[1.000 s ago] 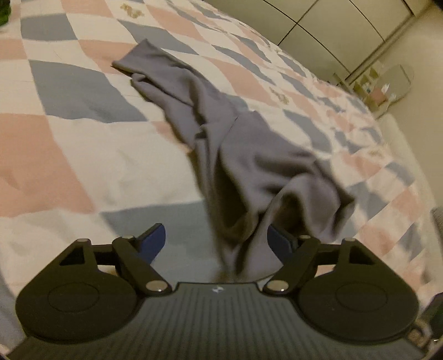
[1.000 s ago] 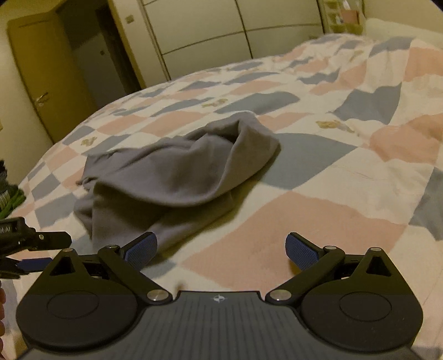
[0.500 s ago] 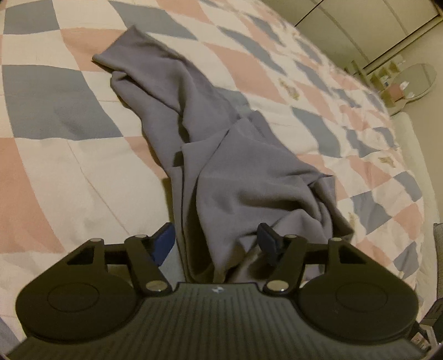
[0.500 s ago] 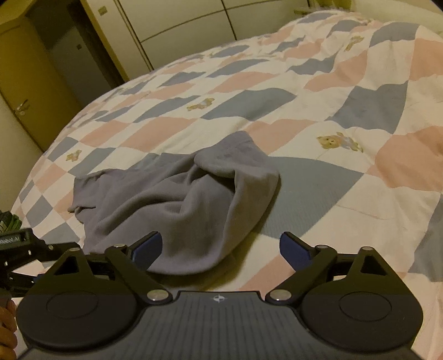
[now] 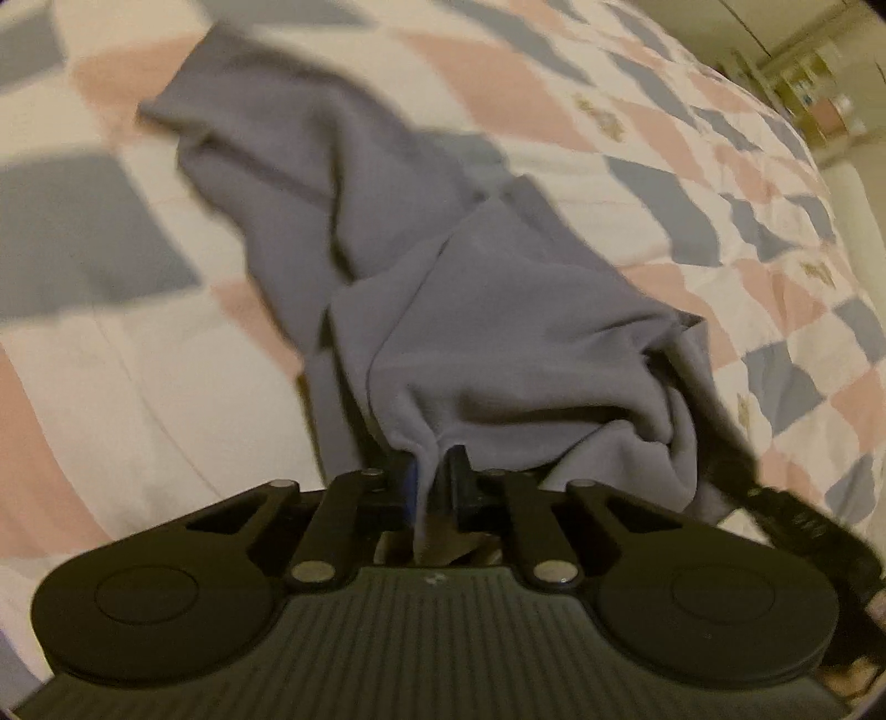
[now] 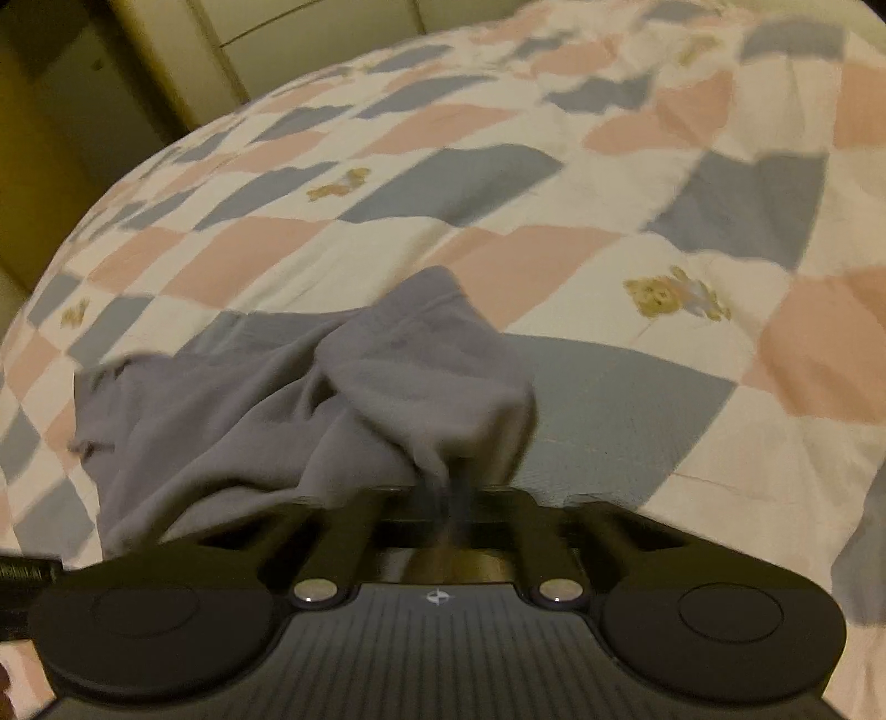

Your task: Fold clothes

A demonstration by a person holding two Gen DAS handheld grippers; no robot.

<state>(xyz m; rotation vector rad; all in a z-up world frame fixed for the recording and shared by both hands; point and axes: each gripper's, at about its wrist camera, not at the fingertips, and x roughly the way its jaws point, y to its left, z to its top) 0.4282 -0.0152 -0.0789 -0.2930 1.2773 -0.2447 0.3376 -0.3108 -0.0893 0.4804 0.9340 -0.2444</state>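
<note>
Garment [image 5: 498,310]: lies crumpled on the quilt [image 5: 127,354] of the bed, one narrow part stretching away to the far left in the left wrist view, the bulk bunched nearest the cameras.
Left hand-held gripper [image 5: 429,482]: at the near edge of the garment, a pinch of cloth between its closed fingers.
Right hand-held gripper [image 6: 443,498]: at the garment's other near edge, a fold caught between its closed fingers; the garment spreads to its left.
Cupboard fronts [image 6: 310,39]: behind the bed's far side.
Shelf unit [image 5: 814,94]: beyond the bed, far right.
</note>
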